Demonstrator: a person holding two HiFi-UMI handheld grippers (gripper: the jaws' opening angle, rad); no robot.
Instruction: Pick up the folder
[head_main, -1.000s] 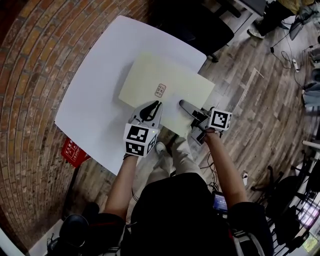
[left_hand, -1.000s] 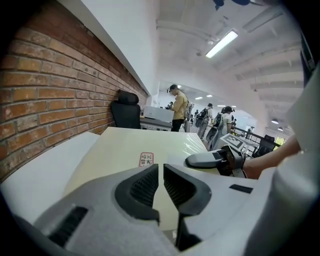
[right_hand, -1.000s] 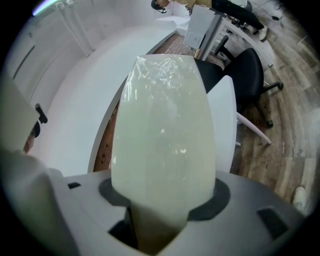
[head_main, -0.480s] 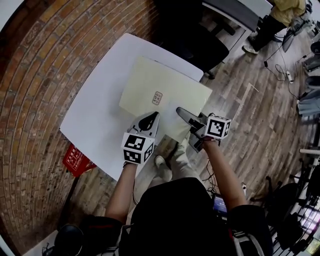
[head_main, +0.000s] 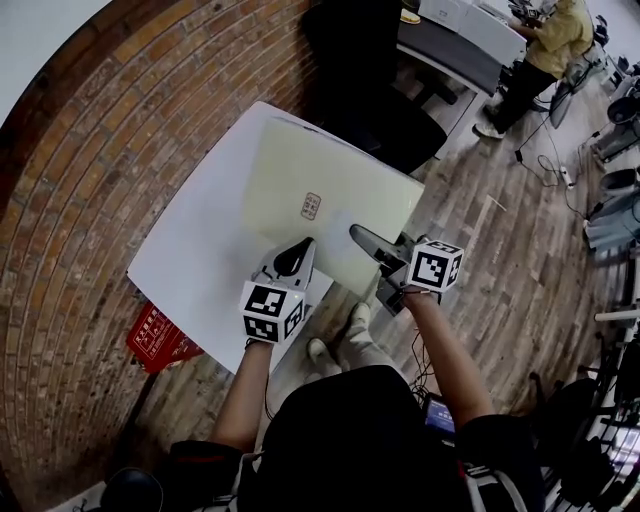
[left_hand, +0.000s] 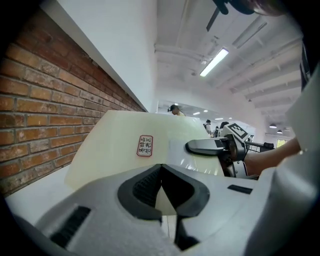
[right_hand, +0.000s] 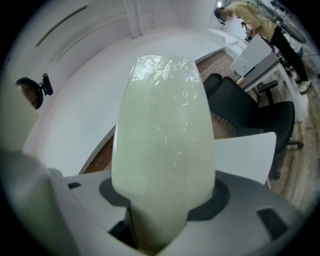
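Pale yellow-green folder (head_main: 335, 185) (left_hand: 112, 145) (right_hand: 162, 125), pinched by both claws along its near edge. The left claw (head_main: 298, 248) (left_hand: 161, 176) is pressed together on that edge, and a thin pale sliver of the sheet shows between its dark ribbed pads. The right claw (head_main: 357, 234) (right_hand: 162, 205) is clamped on the same edge, just to the right of the left claw. The sheet runs straight out from between its jaws and fills most of the right gripper view. In the left gripper view one jaw of the right claw lies flat on top of the sheet.

The folder stretches away ahead of both claws, up off the table (head_main: 195, 255) (right_hand: 247, 150), with its far edge tilted higher than the gripped edge. A small red-bordered label (head_main: 311, 206) (left_hand: 144, 145) sits on the folder just ahead of the left claw; its print is too small to read.

The white table lies below the claws and out to the left of the left claw. A brick wall (left_hand: 30, 110) runs along the left claw's left side. A red box-like thing (head_main: 160, 337) lies low down, behind and left of the left claw; what it is cannot be told.

A black chair (head_main: 395, 115) (right_hand: 240, 107) stands past the folder's far edge, ahead of the right claw. Wood floor (head_main: 520, 250) lies to the right of the right claw. A person in a yellow top (head_main: 548, 40) (right_hand: 250, 14) stands far ahead and to the right, by some desks.
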